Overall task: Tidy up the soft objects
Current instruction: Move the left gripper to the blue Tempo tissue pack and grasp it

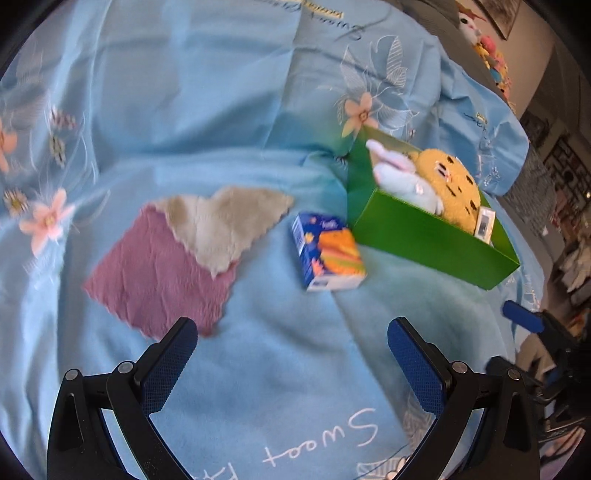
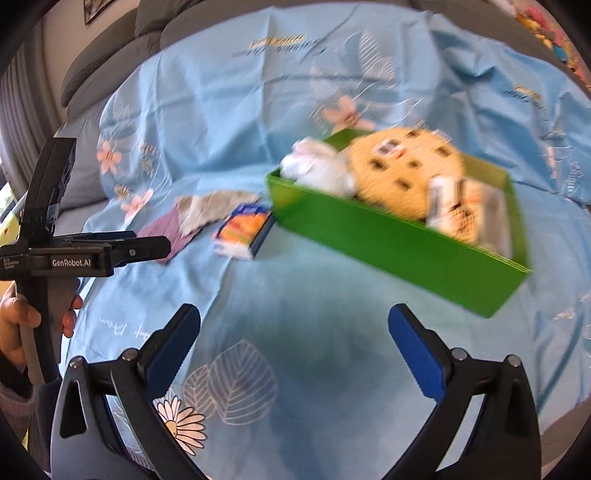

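A light blue bedsheet [image 1: 221, 110] printed with pink flowers, white leaf outlines and cursive lettering fills most of both views. Grey cushions [image 2: 122, 40] curve along the upper left of the right wrist view, with a dark-framed picture [image 2: 96, 8] on the wall above. Colourful plush items [image 1: 491, 59] crowd the left wrist view's upper right corner.

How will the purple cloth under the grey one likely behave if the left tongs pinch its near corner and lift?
The purple cloth lies flat and crinkled, so it will probably drape limply. The grey cloth overlaps its far corner and may drag along or slide off.
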